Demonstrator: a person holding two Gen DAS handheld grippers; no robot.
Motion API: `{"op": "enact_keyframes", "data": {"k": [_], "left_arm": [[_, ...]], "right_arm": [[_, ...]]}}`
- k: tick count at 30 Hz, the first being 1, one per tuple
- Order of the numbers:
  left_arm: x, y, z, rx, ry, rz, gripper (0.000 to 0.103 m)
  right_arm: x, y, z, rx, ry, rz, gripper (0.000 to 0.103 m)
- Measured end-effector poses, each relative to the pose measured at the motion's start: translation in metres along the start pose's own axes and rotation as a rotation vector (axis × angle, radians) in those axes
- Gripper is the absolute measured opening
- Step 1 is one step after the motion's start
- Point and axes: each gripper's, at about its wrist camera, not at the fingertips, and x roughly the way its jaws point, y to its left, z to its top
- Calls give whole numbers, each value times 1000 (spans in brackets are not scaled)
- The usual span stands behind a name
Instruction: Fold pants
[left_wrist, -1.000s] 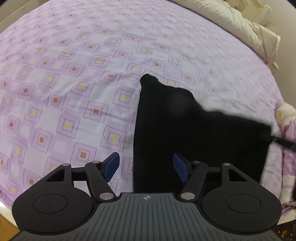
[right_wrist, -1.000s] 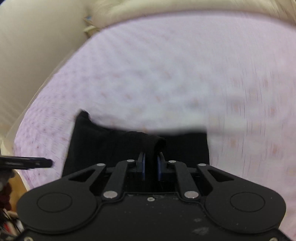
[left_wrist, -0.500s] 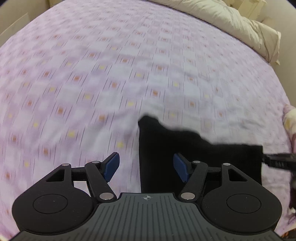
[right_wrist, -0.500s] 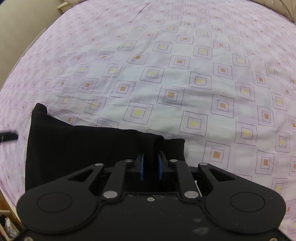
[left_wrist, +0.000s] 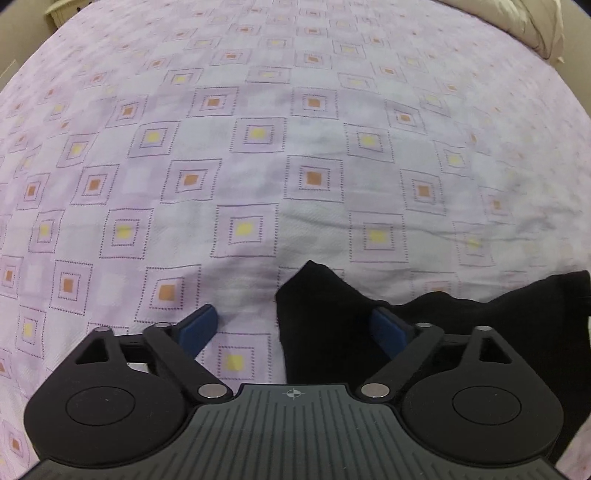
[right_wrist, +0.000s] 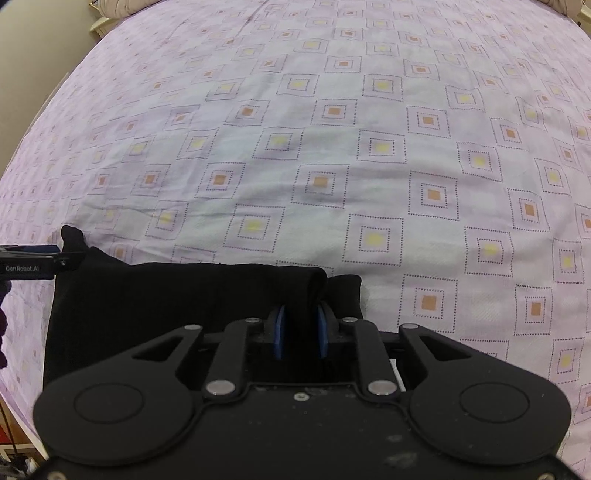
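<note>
Left gripper (left_wrist: 295, 328) jaws just opened wider, lowered over pants (left_wrist: 325, 321) corner.

White lettering reading "GenRobot.AI" is showing on the black side of the left gripper (right_wrist: 29, 258), which is entering the right wrist view at the left edge. No other text, number or sign is appearing legibly in either view.
</note>
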Motion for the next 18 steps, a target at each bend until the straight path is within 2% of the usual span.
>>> {"op": "enact_keyframes", "data": {"k": [3,9,10,11,13,15,18], "left_arm": [[2,13,-3,-81,2,-12,96],[-5,17,-7,-130,-25,-4,95],[-12,18,-9,-152,-51,2,94],[-21,24,-5,-174,-85,22,84],[-45,28,-12,-217,-145,59,82],[-64,26,-19,-220,-174,33,81],[-82,5,-36,-128,-177,-19,81]], "right_arm": [[0,0,-3,-4,-10,-5,19],[1,-1,-7,-3,-34,-17,18],[0,1,-8,-14,-38,-24,19],[-1,3,-9,-20,-43,-30,19],[-3,4,-12,-26,-57,-39,19],[-4,6,-15,-35,-77,-51,19],[-4,12,-19,-57,-104,-75,20]]}}
